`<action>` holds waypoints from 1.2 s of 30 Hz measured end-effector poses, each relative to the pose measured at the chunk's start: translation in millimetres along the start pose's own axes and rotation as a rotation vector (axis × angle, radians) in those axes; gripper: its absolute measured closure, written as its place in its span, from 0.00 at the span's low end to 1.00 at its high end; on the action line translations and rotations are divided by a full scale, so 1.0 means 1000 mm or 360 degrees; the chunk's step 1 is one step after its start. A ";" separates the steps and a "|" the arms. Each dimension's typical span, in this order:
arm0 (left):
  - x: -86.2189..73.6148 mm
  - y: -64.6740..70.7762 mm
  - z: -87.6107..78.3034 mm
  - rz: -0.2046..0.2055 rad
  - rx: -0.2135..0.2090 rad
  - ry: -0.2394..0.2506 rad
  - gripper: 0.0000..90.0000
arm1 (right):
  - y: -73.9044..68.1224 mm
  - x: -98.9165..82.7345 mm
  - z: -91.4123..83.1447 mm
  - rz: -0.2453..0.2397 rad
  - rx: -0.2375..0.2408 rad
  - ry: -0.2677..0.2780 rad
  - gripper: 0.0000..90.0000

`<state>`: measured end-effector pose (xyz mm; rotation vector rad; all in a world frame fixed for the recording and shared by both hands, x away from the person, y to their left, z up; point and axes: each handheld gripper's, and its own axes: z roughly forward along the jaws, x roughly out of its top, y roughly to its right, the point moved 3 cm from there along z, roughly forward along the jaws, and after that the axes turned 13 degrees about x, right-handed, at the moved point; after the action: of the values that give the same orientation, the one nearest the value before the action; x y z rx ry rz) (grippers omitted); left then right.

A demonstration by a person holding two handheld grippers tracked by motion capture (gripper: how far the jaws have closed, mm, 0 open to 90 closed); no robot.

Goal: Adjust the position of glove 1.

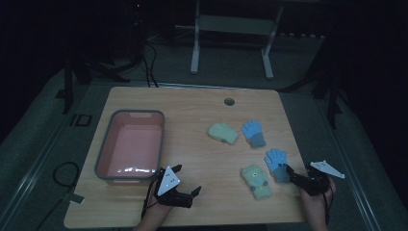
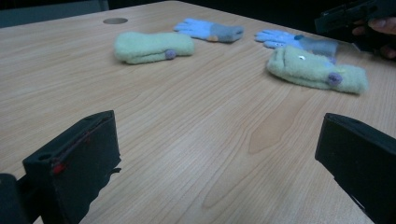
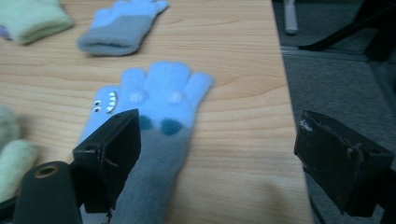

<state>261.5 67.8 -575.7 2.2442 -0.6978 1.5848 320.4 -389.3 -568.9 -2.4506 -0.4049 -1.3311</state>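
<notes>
The right gripper (image 3: pixel 219 158) hung with fingers spread over the blue glove's (image 1: pixel 276 162) grey cuff, lower right of the frame; closing off-centre might snag one layer, dragging it off the bench (image 1: pixel 192 106).

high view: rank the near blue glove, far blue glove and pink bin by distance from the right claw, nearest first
1. Near blue glove: directly ahead of the right claw, its grey cuff at the claw tips.
2. Far blue glove: farther back on the table, up and left of the claw.
3. Pink bin: across the table on the left side, by the left claw.
</notes>
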 end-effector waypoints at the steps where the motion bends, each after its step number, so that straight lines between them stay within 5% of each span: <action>1: 0.000 0.000 0.000 -0.0002 0.0000 -0.0002 0.00 | 0.000 0.000 0.000 0.0001 -0.0003 -0.0004 0.16; 11: 0.000 0.000 0.000 0.0005 0.0000 -0.0002 0.00 | 0.001 -0.002 0.000 0.0207 0.0156 -0.0178 0.25; 22: 0.000 0.002 0.000 0.0015 -0.0026 -0.0004 0.00 | -0.009 0.047 -0.013 0.0076 0.0197 -0.0148 0.23; 26: 0.000 0.002 0.000 0.0017 -0.0031 -0.0006 0.00 | -0.016 0.072 -0.011 0.0025 0.0257 -0.0148 0.14; 31: 0.000 0.002 0.000 0.0018 -0.0032 -0.0006 0.00 | -0.027 0.096 -0.008 -0.0036 0.0333 -0.0084 0.13; 36: 0.000 0.002 0.000 0.0009 -0.0036 -0.0005 0.00 | -0.037 0.113 0.007 -0.0112 0.0392 -0.0123 0.15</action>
<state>260.3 66.5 -575.6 2.2314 -0.7201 1.5688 370.9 -342.5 -471.5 -2.3057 -0.6393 -1.1400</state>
